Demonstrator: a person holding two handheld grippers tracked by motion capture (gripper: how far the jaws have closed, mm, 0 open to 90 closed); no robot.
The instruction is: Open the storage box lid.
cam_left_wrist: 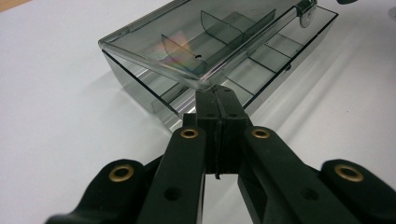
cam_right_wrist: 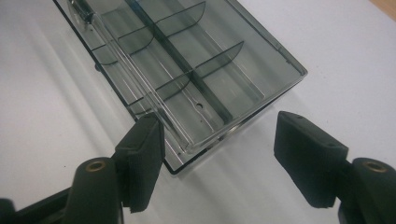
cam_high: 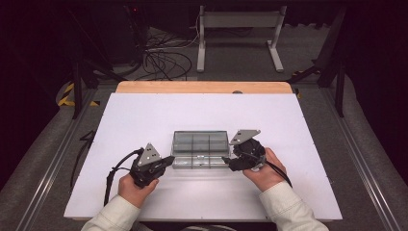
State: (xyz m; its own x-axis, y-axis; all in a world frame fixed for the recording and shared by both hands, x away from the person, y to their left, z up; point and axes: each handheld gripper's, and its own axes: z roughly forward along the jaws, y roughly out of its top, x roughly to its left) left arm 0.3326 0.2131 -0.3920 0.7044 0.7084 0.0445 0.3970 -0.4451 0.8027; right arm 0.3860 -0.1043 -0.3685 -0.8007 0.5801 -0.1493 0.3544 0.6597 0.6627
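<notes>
On white table [cam_high: 144, 120]: clear divided box [cam_high: 199, 144], unlabelled.

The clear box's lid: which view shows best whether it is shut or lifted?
The left gripper view: the lid stands raised off the base along its near edge, just beyond the closed left gripper. The right gripper view shows it from above between open fingers. The high view shows it small, its gap unreadable.

The right gripper [cam_right_wrist: 217, 158] has its jaws spread wide around a corner of the clear plastic compartment box [cam_right_wrist: 187, 60]. The box's lid sits slightly raised, on the white tabletop [cam_right_wrist: 42, 107].
</notes>
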